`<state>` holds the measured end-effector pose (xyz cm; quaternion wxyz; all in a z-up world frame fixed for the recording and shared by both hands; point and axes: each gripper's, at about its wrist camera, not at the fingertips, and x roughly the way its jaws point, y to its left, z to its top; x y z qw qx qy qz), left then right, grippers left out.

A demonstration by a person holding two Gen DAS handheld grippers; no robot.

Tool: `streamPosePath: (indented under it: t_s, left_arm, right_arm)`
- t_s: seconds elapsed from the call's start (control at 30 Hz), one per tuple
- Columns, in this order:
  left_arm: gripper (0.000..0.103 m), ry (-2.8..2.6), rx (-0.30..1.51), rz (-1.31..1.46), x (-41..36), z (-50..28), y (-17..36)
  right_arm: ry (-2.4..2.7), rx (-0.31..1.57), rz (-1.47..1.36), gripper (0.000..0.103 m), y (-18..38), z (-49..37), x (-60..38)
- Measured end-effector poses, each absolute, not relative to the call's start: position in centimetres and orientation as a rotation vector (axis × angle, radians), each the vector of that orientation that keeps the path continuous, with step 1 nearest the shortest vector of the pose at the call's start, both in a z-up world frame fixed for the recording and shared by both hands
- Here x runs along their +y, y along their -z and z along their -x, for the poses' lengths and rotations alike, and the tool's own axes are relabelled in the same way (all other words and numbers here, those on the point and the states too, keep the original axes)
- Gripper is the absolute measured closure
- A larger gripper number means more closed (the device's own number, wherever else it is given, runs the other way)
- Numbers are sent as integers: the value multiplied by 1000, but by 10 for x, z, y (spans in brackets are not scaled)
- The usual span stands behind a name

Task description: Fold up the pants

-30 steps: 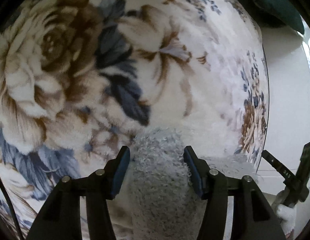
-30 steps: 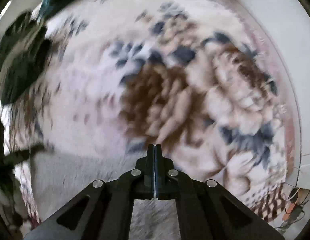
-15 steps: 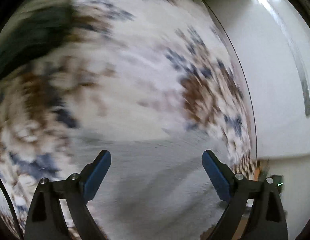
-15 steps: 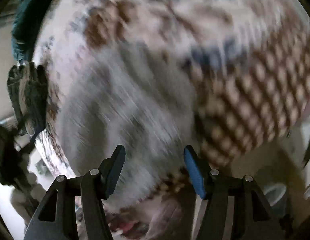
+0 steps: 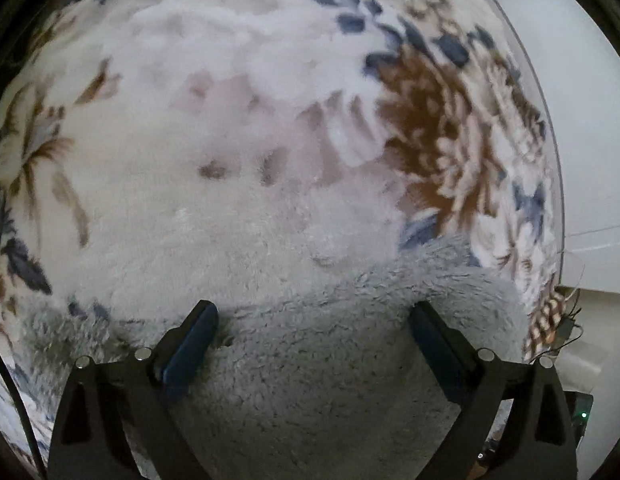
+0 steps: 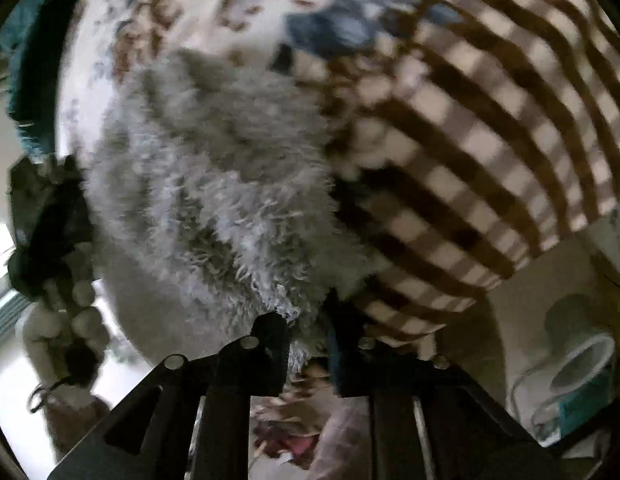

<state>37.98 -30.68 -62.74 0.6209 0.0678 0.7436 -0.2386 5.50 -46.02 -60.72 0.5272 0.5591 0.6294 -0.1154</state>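
Soft plush bedding fills both views: a cream blanket (image 5: 190, 152) printed with brown and blue flowers covers the bed, and white wall (image 5: 582, 120) shows past its right edge in the left wrist view. On this blanket lie the pants (image 5: 330, 360), a fluffy grey fleece garment spread across the near part of the bed. The left hand-held gripper (image 5: 312, 334) points steeply down at them with its 2 blue-padded fingers (image 5: 192, 344) far apart; its jaws are opening, the grey fleece lies under and between them, and the pads do not press on it, though the left pad sits right at the edge of the pile. In the right wrist view, which is blurred, the pants (image 6: 214, 184) reach to the near edge of the bed, beside a brown and cream checked border of the blanket (image 6: 470, 160) on the right. The right hand-held gripper (image 6: 306, 336) sits at that near edge with its jaws closing, and a tuft of the grey fleece hangs between the 2 fingers; whether the pads already pinch it cannot be told. Below the bed edge, floor and a pale bucket-like container (image 6: 582, 368) appear at the right, and a dark green cloth (image 6: 26, 60) shows at the far left.
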Motion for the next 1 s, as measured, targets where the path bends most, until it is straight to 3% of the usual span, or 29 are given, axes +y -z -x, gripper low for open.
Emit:
streamPosePath:
  t_s: [0.03,0.07,0.1,0.23,0.33,0.57,0.8,1.0]
  left_arm:
    - [5,554,1681,-124,-302,-380,618]
    - [6,564,1623,-74,-294,-379,599]
    - [5,576,1584,-40,-289,-378,587]
    - [1,607,1445,137,-243,-364,535]
    - [1,541,1436,184,-205,-348,529]
    - [1,399,1536,263,-156,-300,574]
    - [1,361,1596,419,-126,-291,622]
    - [1,416,1618,515,-128,-295,643]
  right_arm:
    - [264,1470,-1330,40,600,-53,-463]
    - [257,1434,-1324,18,595,-53,-467]
    - [251,1403,-1311,15,590,-52,-470]
    - [203,1355,-1257,15,601,-58,-473]
    - [185,1337,-1257,14,628,-78,-477]
    - [120,1251,-1320,7,654,-98,-472]
    - [28,1179,-1463,7,672,-83,-471]
    - [-13,995,-1577,7,664,-57,-471]
